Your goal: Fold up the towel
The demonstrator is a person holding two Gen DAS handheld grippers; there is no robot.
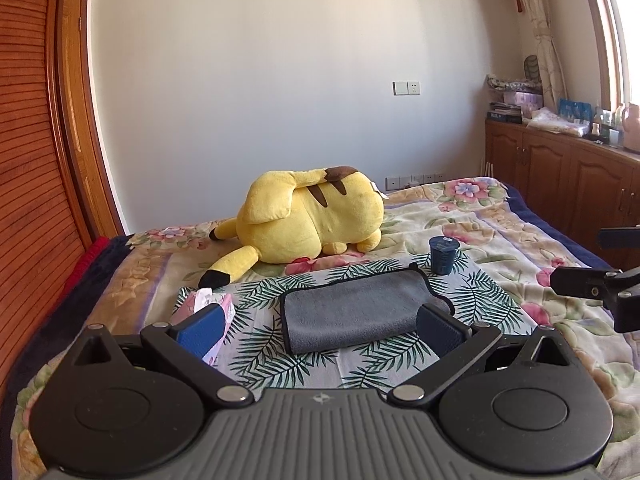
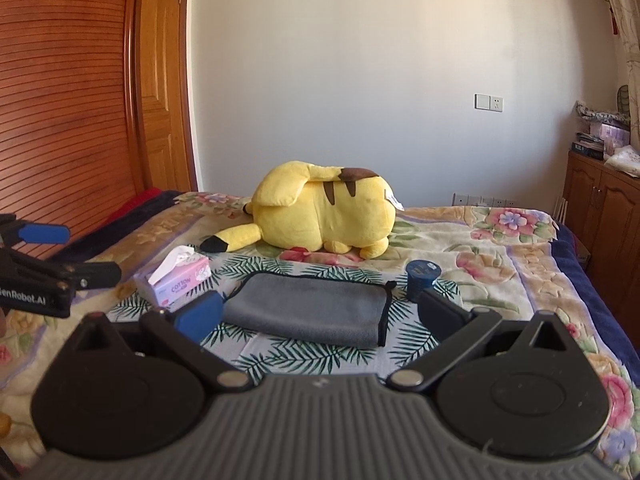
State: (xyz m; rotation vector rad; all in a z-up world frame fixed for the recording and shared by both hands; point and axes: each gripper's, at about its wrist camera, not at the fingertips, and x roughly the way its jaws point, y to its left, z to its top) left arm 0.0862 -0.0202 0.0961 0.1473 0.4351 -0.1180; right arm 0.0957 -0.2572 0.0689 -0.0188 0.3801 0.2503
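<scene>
A grey towel (image 1: 352, 312) with a black hem lies folded on a leaf-print cloth (image 1: 472, 300) on the bed; it also shows in the right wrist view (image 2: 308, 308). My left gripper (image 1: 320, 330) is open and empty, held just above and in front of the towel, its blue pads to either side. My right gripper (image 2: 320, 316) is open and empty, also just short of the towel's near edge. Each gripper shows at the edge of the other's view: the right one (image 1: 588, 280) and the left one (image 2: 52, 256).
A yellow plush toy (image 1: 312, 216) lies behind the towel. A pink tissue box (image 2: 176, 280) sits left of the towel, a dark blue cup (image 2: 420, 280) to its right rear. The flowered bedspread (image 1: 520, 240) runs to wooden cabinets (image 1: 560, 176) on the right; a wardrobe (image 2: 72, 100) stands left.
</scene>
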